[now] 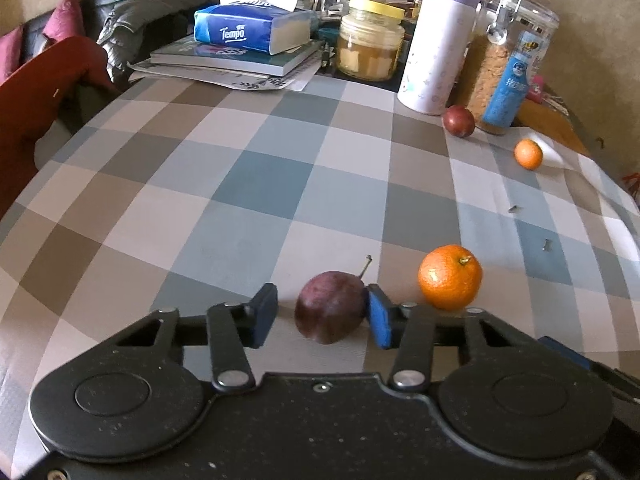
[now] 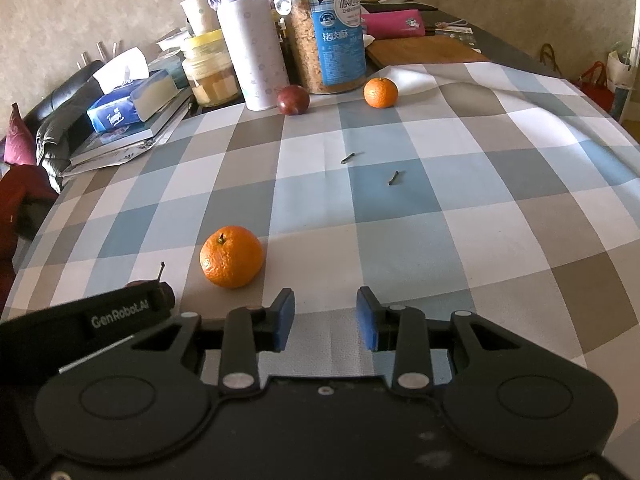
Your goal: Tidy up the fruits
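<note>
**Plum between the left claw's pads**

The dark plum (image 1: 330, 307) sits on the checked tablecloth (image 1: 248, 184) between the left gripper (image 1: 322, 314) pads: the right pad touches it, the left stands apart, so it is not clamped. An orange (image 1: 450, 277) lies just beside. The right gripper (image 2: 325, 318) hangs released, holding nothing. 2 more fruits, a second plum (image 2: 293, 99) and a small orange (image 2: 380, 92), sit by the bottle (image 2: 250, 40).

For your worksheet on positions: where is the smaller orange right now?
In the right wrist view, the smaller orange sits far back on the checked tablecloth, just right of the big labelled jar.
</note>
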Demonstrator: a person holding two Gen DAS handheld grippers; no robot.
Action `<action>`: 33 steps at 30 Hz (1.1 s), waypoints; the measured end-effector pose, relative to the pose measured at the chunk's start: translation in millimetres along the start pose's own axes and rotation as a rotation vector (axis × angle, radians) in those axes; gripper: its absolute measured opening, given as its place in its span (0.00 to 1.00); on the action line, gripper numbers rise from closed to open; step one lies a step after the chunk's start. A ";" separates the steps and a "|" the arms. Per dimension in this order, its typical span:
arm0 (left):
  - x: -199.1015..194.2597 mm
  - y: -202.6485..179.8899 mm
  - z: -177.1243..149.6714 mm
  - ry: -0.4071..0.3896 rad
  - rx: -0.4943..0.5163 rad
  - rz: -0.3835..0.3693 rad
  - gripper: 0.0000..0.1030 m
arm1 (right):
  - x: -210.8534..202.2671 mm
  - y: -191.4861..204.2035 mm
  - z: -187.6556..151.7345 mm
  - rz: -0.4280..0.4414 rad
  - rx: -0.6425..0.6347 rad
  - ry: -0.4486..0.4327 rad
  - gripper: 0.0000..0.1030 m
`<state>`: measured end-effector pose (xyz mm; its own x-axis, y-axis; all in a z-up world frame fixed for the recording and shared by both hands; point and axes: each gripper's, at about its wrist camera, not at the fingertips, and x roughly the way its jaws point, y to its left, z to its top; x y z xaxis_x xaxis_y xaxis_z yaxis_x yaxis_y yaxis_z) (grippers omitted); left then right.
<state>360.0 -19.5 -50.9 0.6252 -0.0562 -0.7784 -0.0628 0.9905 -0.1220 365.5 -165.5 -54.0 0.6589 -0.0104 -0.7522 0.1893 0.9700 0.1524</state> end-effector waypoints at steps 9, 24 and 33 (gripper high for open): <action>-5.9 5.1 1.5 -0.023 -0.033 0.056 0.45 | -0.3 -1.8 -0.6 0.007 0.014 -0.003 0.34; 2.0 11.3 3.5 0.008 -0.045 0.147 0.51 | -0.6 -11.6 2.6 0.037 0.116 0.004 0.34; 0.6 16.1 5.6 0.022 -0.087 0.109 0.51 | -13.0 3.5 17.5 0.028 0.091 -0.060 0.35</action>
<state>363.7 -2.8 -49.9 0.5935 0.0471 -0.8035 -0.1968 0.9765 -0.0881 370.4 -166.2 -32.4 0.7068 -0.0012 -0.7075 0.2338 0.9442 0.2320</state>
